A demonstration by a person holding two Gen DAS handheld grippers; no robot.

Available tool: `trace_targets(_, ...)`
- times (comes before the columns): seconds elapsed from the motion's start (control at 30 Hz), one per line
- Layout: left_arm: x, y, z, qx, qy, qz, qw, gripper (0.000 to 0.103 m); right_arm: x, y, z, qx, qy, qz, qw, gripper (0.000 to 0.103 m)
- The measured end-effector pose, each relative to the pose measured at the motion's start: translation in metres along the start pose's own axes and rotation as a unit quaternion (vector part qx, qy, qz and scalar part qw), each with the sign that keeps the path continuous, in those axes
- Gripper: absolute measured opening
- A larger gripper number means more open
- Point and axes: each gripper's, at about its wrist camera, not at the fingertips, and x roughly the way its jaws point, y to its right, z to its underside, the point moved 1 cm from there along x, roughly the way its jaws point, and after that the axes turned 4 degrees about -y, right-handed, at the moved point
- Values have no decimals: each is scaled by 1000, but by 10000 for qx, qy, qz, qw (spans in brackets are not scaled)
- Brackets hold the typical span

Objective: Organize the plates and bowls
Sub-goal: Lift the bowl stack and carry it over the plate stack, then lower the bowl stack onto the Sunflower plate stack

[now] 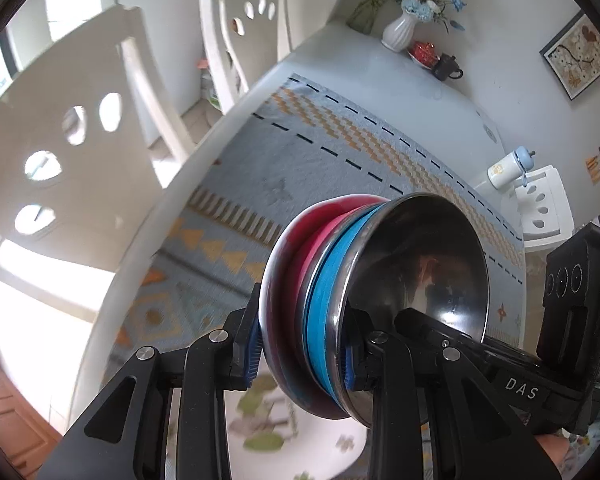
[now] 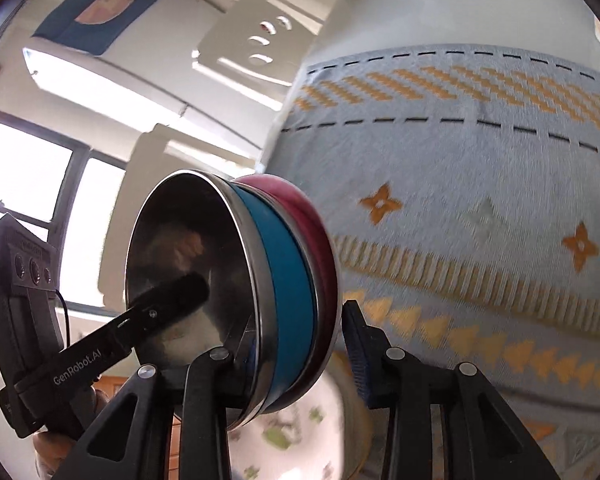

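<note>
Steel on top, then blue, then red: a nested stack of bowls (image 1: 364, 300) is held up off the bench (image 1: 380, 64), tipped on its side so the shiny inside of the steel bowl (image 1: 420, 264) faces one way and the rounded bottom of the red bowl (image 1: 284, 292) the other. The blue bowl (image 1: 328, 300) shows only as a band between them.

Both sets of tongs have hold of this stack. The left tongs (image 1: 300, 356) are clamped across the rims, one ribbed blue pad against the red bowl's underside and the other just inside the steel rim. The right tongs (image 2: 304, 352) straddle the same stack (image 2: 260, 288) from the opposite side; their inner finger lies against the steel rim, while the outer blue pad sits just beside the red bowl (image 2: 320, 240), and I cannot tell whether it truly presses on it. In the left view the right tool reaches into the steel bowl from the right edge.

Below the stack, blurred, lies a white plate (image 1: 292, 436) with green leaf prints, resting on the bench. A pale blue woven cloth (image 1: 340, 152) with orange zigzags and dashed dark lines covers most of the bench. At the far end stand a white vase (image 1: 400, 32) of blue flowers, a small dark teapot (image 1: 446, 67) and a red dish (image 1: 422, 53). White chairs (image 1: 80, 128) stand around.
</note>
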Motion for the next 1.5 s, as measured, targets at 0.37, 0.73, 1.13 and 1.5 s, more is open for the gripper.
trace_targets(0.37,-6,-36,59,18,-205,-44,9998,27,13,-27,77,-67,-230,-8,9997,36)
trace_targets(0.73,20,-57,69,825,-632,38,9946,31,40,-28,106,281,-214,533,9980,35)
trace_targets(1.13,-9,-51,55,1424,-565,-366,9875,76,25,-56,112,304,-9,1376,9900,47)
trace_targets(1.5,-8,-55,51,1584,-581,-605,9838,81,20,-92,123,-331,120,1931,9806,61)
